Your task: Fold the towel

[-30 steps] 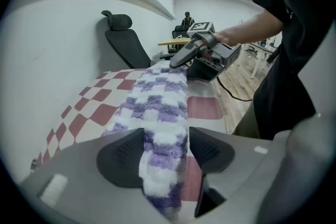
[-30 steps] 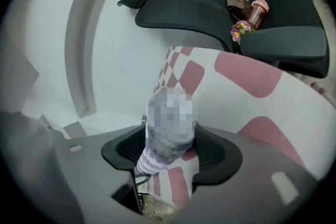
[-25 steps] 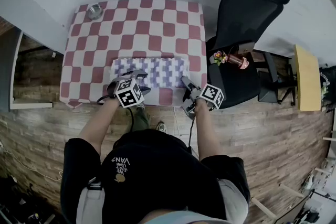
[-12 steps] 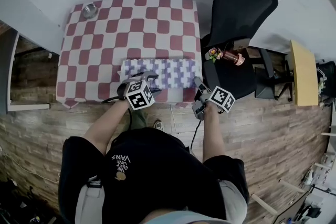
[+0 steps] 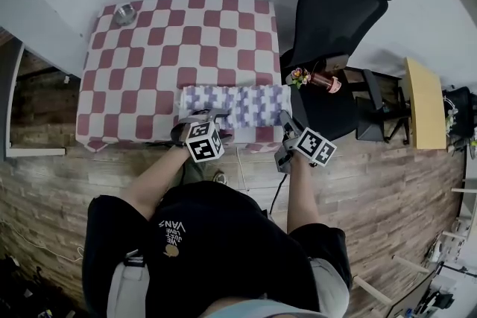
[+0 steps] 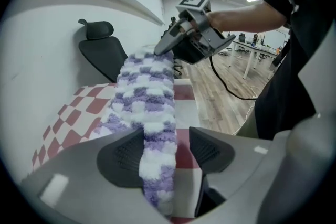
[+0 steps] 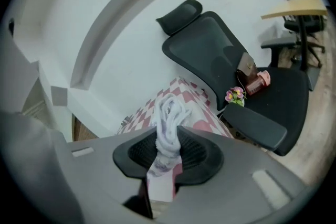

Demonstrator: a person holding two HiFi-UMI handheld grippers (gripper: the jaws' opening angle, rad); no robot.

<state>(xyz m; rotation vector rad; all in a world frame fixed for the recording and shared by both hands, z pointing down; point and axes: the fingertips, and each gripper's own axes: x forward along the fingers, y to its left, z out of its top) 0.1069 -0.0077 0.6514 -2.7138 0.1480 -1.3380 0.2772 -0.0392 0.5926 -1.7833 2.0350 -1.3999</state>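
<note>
Towel [image 5: 235,104] looks soft and floppy, so pinch its near edge; your right gripper [image 7: 168,150] just closed there, left gripper [image 6: 165,150] straddles it wide.

The towel [image 5: 240,103] lies along the table's [image 5: 149,48] near edge; left gripper [image 5: 200,116], right gripper [image 5: 286,119] at its ends.

Both arms reached forward. The left gripper [image 5: 197,117] stood open around the towel [image 5: 238,104]; the right gripper [image 5: 286,120] had just been closing and pinched it.
</note>
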